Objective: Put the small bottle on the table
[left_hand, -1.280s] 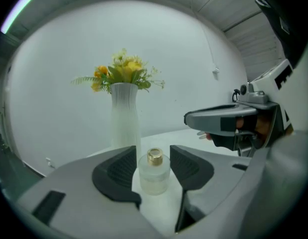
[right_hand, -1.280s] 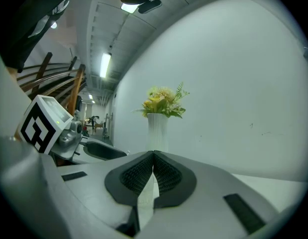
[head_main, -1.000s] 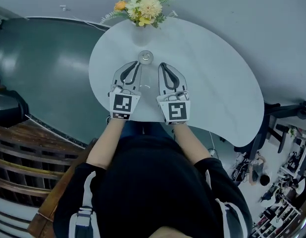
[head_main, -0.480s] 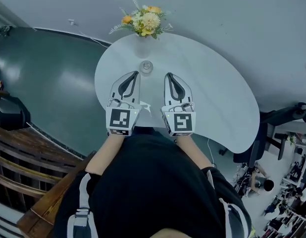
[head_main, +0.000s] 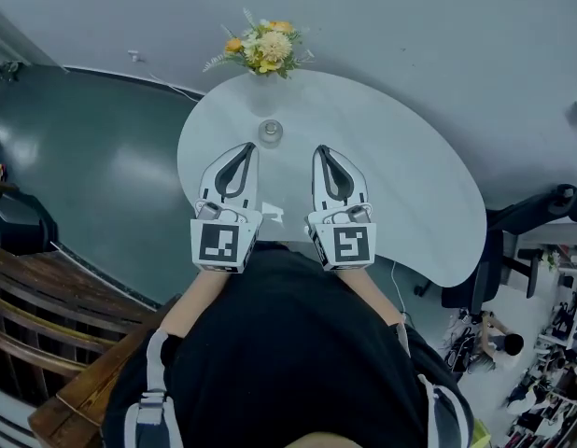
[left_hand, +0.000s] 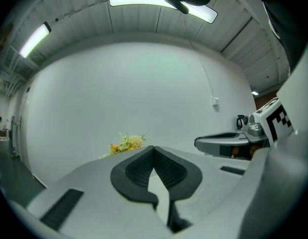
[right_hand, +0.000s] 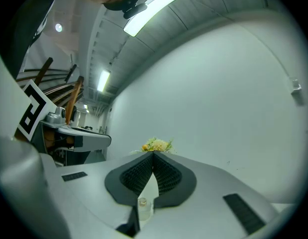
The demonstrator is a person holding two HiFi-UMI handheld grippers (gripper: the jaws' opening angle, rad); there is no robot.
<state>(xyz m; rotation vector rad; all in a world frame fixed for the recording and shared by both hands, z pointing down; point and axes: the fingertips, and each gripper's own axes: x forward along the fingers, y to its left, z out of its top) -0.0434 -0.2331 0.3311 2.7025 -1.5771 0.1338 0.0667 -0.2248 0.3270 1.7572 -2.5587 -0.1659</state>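
Observation:
A small clear bottle point(head_main: 270, 132) stands upright on the white table point(head_main: 401, 157), just in front of the flower vase. My left gripper point(head_main: 247, 147) hovers short of it and to its left, shut and empty; its pads meet in the left gripper view point(left_hand: 154, 147). The right gripper point(head_main: 323, 149) lies parallel, to the right of the bottle, also shut with nothing held. In the right gripper view the bottle point(right_hand: 142, 206) shows through the gap under the closed tips point(right_hand: 153, 153). Neither gripper touches the bottle.
A vase of yellow and orange flowers point(head_main: 260, 45) stands at the table's far edge. Dark green floor point(head_main: 102, 147) lies to the left, with wooden slats point(head_main: 46, 297) beside me. A black office chair point(head_main: 522, 217) stands at the right.
Both grippers have drawn back toward me, away from the bottle. The left gripper's tips, which were next to the bottle, now sit clear of it.

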